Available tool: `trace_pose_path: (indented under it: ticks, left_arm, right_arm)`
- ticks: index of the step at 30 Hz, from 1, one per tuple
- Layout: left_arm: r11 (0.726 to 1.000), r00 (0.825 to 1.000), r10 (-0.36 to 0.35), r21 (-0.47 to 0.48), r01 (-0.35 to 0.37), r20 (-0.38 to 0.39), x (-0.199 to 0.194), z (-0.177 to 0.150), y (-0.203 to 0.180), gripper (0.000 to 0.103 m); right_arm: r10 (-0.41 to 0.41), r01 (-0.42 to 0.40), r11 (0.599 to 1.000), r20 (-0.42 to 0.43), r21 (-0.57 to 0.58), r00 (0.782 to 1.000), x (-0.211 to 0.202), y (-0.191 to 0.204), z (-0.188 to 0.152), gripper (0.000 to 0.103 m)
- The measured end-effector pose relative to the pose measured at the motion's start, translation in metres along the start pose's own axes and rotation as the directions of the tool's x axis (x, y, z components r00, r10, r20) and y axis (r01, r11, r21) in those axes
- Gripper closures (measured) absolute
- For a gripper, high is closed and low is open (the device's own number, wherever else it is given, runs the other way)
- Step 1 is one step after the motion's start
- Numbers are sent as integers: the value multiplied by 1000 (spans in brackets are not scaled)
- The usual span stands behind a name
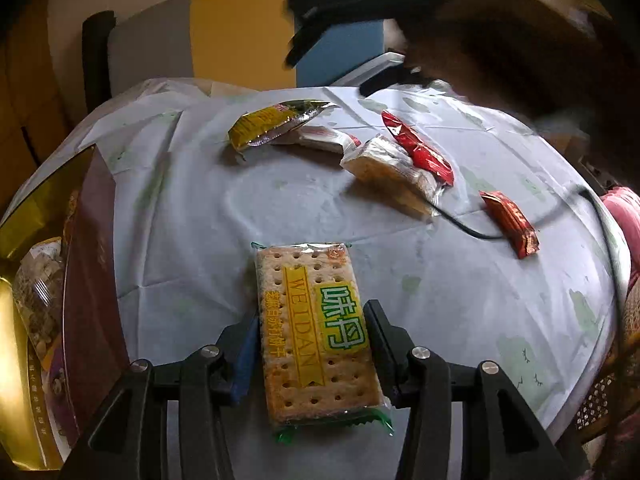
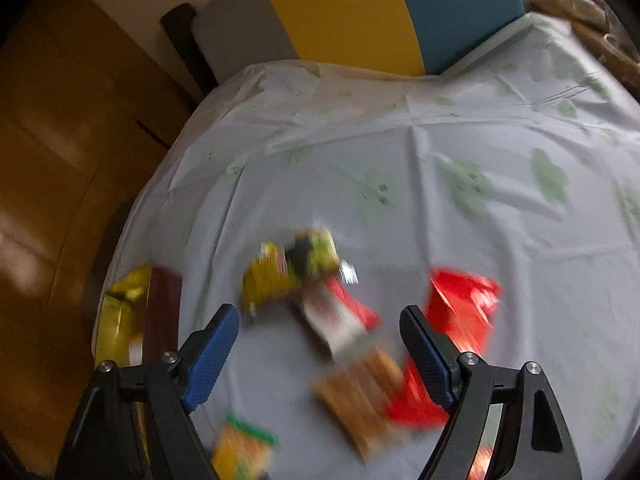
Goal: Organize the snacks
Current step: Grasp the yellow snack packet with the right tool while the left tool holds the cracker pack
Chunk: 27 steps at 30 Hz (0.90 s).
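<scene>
Cracker pack (image 1: pixel 316 332): flat clear-wrapped slab with yellow and green print, lying on the cloth between the left gripper's (image 1: pixel 314 344) pads, long edges toward them. The pads sit against or just beside those edges; a firm squeeze cannot be told from the frame.
Handling, judged: light, stiff as a slab but brittle inside; the film looks slick. Best taken across the long edges at mid-length, with gentle pressure.
Snack box (image 1: pixel 86 280): far left, dark red and gold, at the table's edge; a likely place for the packs.
Yellow packet (image 1: pixel 272 124): far centre, crinkly foil, soft.
Clear pack (image 1: pixel 394 172): biscuit slab, partly under the long red wrapper (image 1: pixel 416 148); fragile.
Small red bar (image 1: pixel 510 222): apart to the right, a black cable (image 1: pixel 472 234) running just by it.
Right gripper (image 2: pixel 320 340): jaws released wide, nothing between the pads, above the blurred loose pile.
Surface: pale tablecloth (image 1: pixel 240 208), creased, green motifs; wrappers may slide on it.
Room: dim; chair back (image 2: pixel 340 12) in grey, yellow and blue beyond the table; wooden floor (image 2: pixel 60 140) left.
</scene>
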<state>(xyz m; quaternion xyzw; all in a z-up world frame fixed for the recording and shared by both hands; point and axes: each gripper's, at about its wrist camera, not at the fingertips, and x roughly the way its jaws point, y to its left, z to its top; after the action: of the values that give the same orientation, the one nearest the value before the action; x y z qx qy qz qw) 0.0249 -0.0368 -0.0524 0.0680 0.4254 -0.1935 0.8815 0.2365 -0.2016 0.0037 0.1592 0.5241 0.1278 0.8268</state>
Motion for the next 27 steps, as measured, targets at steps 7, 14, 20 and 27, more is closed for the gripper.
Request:
trace_pose_path:
  ticks: [7, 14, 20, 27]
  left_arm:
    - [1000, 1000, -9, 14, 8, 11, -1, -2, 0, 53]
    - [1000, 1000, -13, 13, 13, 19, -1, -3, 0, 53]
    - [1000, 1000, -11, 11, 10, 22, 0, -2, 0, 53]
    - [1000, 1000, -20, 11, 20, 24, 0, -3, 3, 53]
  right_arm:
    - [-19, 17, 1000, -82, -25, 996, 52, 23, 15, 25]
    - [151, -217, 949, -275, -228, 950, 34, 63, -50, 40]
    - [19, -118, 909, -242, -401, 970, 13, 78, -65, 30]
    - [-116, 18, 810, -131, -586, 984, 43, 125, -29, 20]
